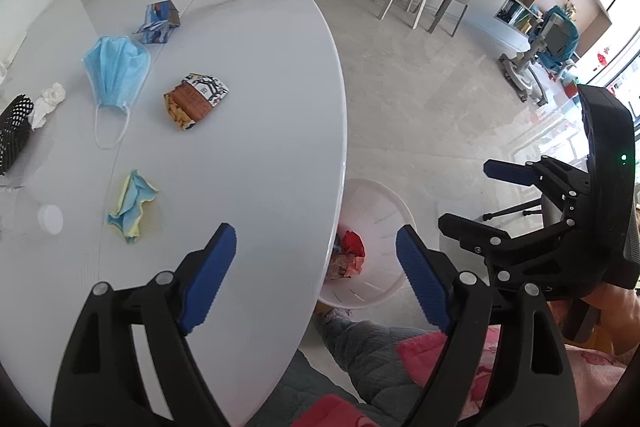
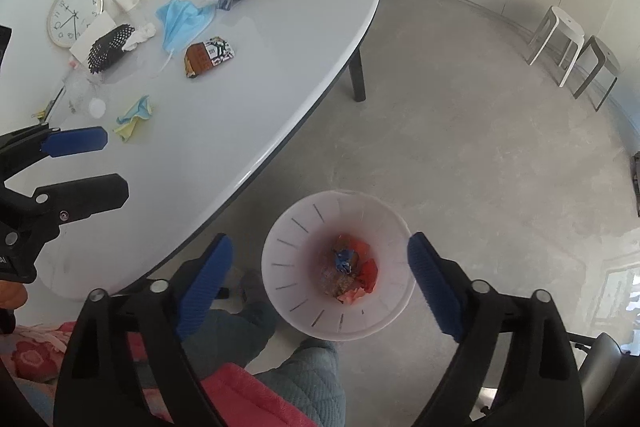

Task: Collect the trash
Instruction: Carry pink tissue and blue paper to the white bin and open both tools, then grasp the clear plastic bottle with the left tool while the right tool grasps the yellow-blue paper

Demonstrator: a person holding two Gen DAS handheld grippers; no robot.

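Trash lies scattered ahead of the left gripper (image 1: 316, 275), whose jaws hang released and empty over the worktop (image 1: 248, 131): cloth scrap (image 1: 132, 207) nearest, snack wrapper (image 1: 195, 104) and face mask (image 1: 116, 71) beyond. Thin, flat pieces could slip from a shallow pinch.

Right gripper (image 2: 320, 283), jaws also spread and empty, frames the bin (image 2: 340, 327) directly below; anything released off-centre could miss onto the floor (image 2: 480, 147).

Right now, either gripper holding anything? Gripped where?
Nothing held. Left gripper open over the table edge; right gripper open above the trash bin.
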